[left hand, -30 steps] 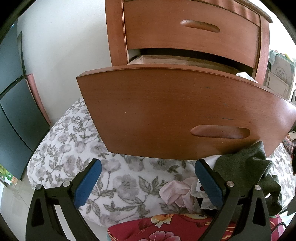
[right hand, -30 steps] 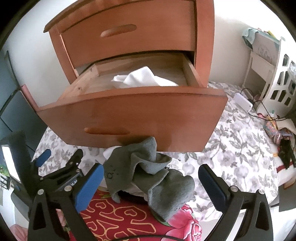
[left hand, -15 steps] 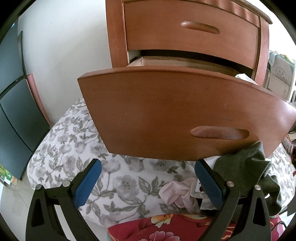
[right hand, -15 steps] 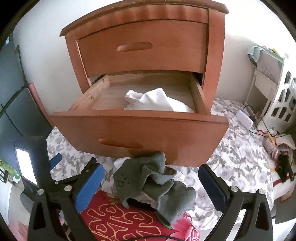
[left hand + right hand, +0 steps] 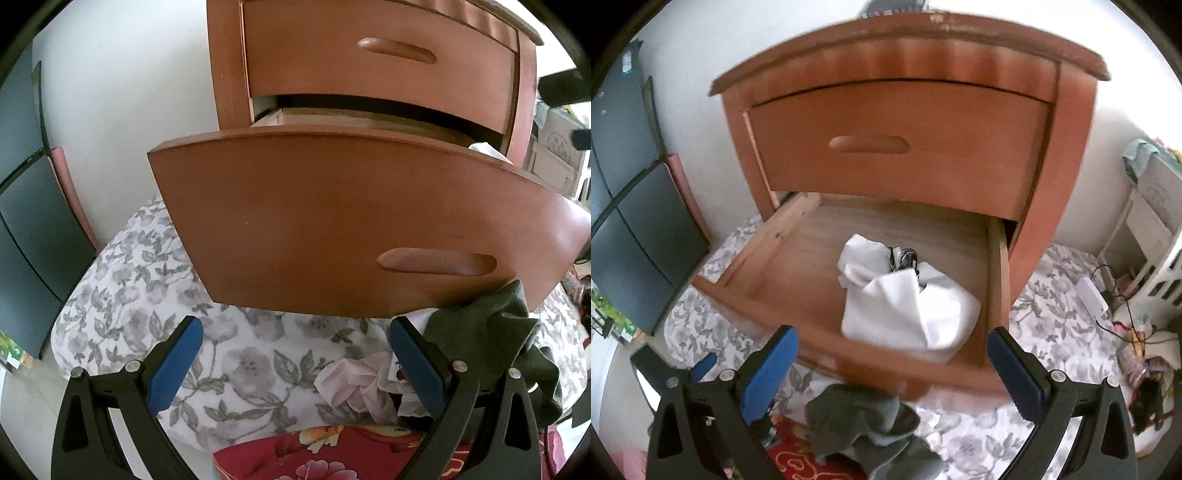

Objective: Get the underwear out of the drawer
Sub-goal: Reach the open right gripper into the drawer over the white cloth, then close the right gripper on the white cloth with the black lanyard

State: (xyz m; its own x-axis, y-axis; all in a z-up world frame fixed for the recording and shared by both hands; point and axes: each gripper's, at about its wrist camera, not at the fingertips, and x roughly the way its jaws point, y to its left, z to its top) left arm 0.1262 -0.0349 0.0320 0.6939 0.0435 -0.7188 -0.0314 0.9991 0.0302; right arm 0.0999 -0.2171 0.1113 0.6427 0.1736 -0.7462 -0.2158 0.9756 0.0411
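1. Lower drawer (image 5: pixel 849 295) is sitting pulled open under the shut upper drawer (image 5: pixel 905 147) of the wooden nightstand (image 5: pixel 1060 166).
2. White underwear (image 5: pixel 905 306) is lying crumpled inside, toward the drawer's 3 o'clock side (something dark is showing in its folds, can't tell what).
3. Right gripper (image 5: pixel 892 365) is hovering above the drawer front, jaws spread wide, gripping nothing.
4. Left gripper (image 5: pixel 295 362) is sitting low facing the drawer front, jaws also wide, nothing between them.
5. Grey-green cloth (image 5: pixel 864 428) is lying at 6 o'clock below the drawer on the floral bed sheet (image 5: pixel 147 295); pink cloth (image 5: pixel 351 384) is lying beside it.
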